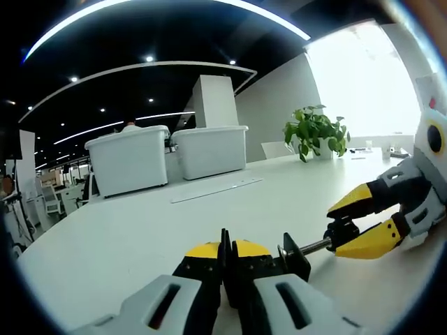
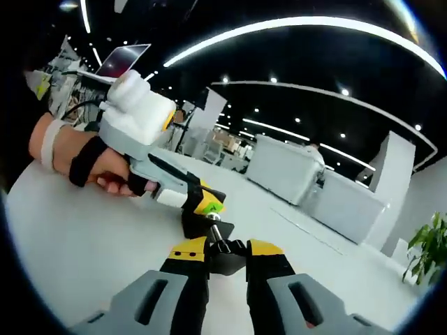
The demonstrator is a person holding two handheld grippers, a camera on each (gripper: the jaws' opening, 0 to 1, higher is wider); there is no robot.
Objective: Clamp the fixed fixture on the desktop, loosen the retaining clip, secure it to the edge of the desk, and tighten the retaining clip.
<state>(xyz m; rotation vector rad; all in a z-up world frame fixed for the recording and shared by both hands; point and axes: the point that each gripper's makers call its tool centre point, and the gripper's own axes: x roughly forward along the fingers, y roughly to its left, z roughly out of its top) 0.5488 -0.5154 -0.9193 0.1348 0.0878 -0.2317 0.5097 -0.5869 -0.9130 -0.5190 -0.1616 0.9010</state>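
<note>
Left gripper [image 1: 225,259] clenched on the black clamp fixture [image 1: 260,264], yellow-tipped jaws pressed close against the fixture's upright plate at the near edge of the white desk [image 1: 126,230]. Right gripper [image 1: 349,227] reaching in from the right, jaws pinched around the knob at the end of the fixture's threaded screw [image 1: 314,246].

Seen from the right gripper view: right gripper [image 2: 227,252] grasping the black knob [image 2: 227,250], with the screw's shiny end [image 2: 215,218] just beyond and the fixture's black body [image 2: 195,222] under the left gripper [image 2: 202,202], itself held by a hand [image 2: 105,171] with a black strap.

Far on the desk, two white lidded bins [image 1: 129,157] side by side, a flat clear strip [image 1: 216,188] lying near them, and a potted green plant [image 1: 314,132] far right by the bright window.
</note>
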